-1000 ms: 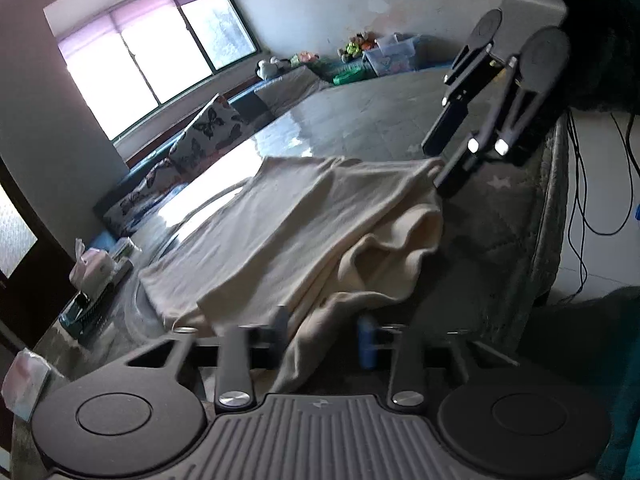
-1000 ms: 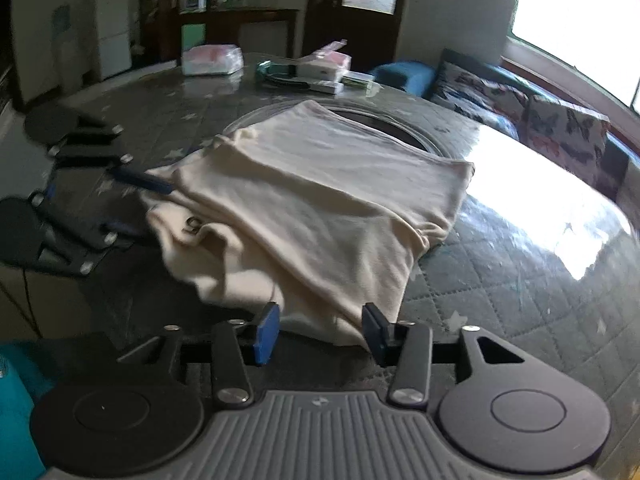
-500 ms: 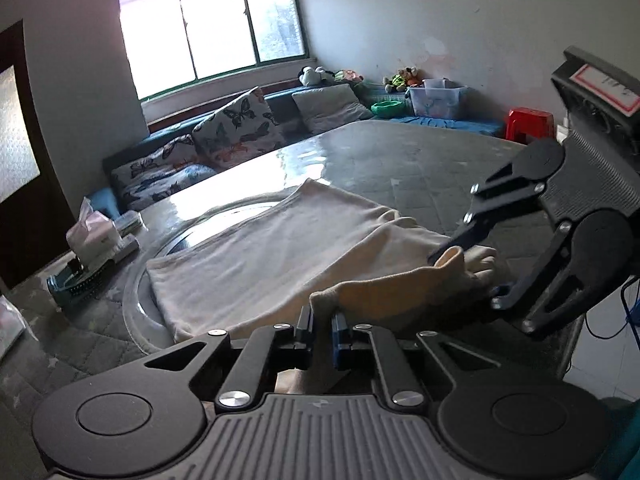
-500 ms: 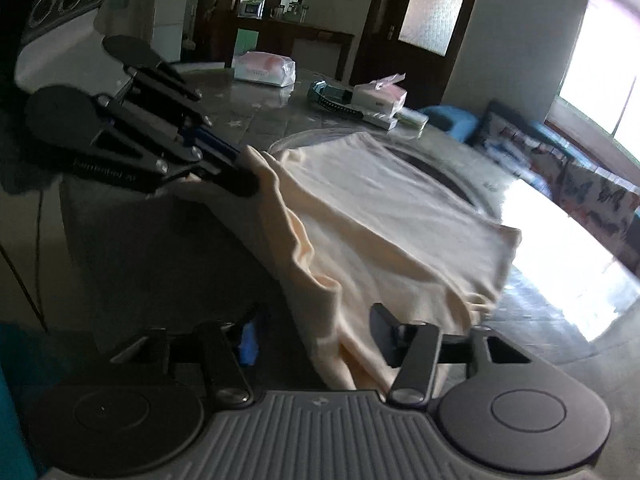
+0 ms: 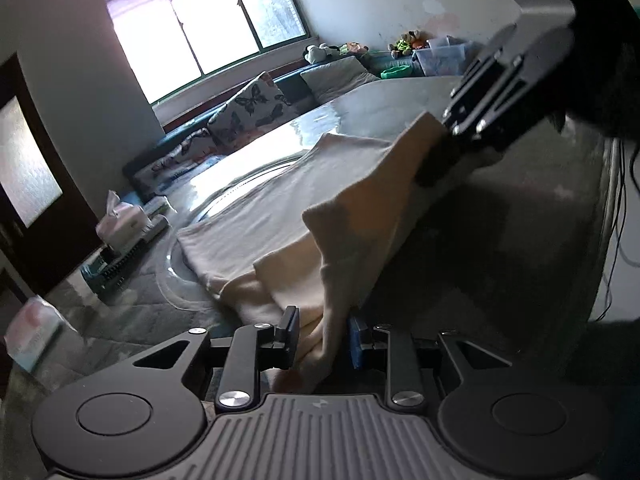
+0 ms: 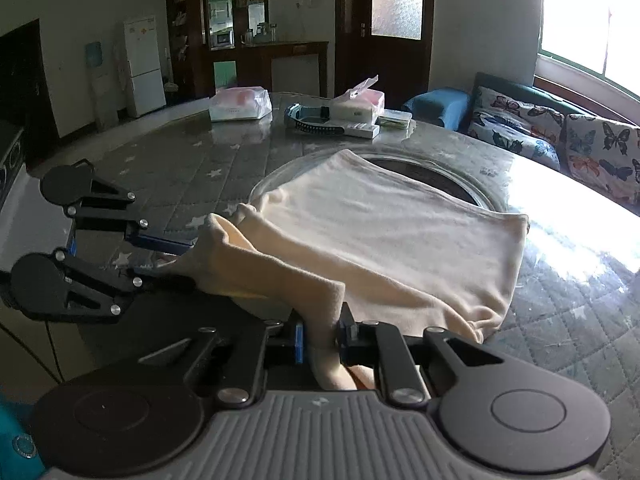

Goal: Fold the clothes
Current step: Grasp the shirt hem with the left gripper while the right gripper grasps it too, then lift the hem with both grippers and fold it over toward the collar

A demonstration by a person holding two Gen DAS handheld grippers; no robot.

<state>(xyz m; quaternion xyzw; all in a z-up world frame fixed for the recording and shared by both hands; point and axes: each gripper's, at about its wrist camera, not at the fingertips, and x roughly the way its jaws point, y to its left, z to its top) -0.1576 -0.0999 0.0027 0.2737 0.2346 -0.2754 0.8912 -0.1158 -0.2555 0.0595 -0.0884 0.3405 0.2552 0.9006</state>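
Observation:
A cream garment (image 5: 280,216) lies spread on the round, grey quilted table (image 6: 180,160), partly over a glass turntable (image 6: 440,176). In the left wrist view my left gripper (image 5: 322,336) is shut on a bunched near edge of the garment. My right gripper (image 5: 440,160) pinches another corner at the upper right. The right wrist view shows the garment (image 6: 392,232) with my right gripper (image 6: 320,336) shut on a fold of it. There my left gripper (image 6: 180,260) holds the edge at the left. That held edge hangs raised above the table between the two grippers.
At the table's far side stand a pink tissue pack (image 6: 240,104), a tissue box (image 6: 360,100) and a blue basket (image 6: 312,120). A sofa with butterfly cushions (image 6: 560,136) runs under the window. The table's near edge drops off just in front of both grippers.
One second ago both grippers stood open at the garment's near edge. The left one closed first, then the right. The gripped edge has since risen off the table.

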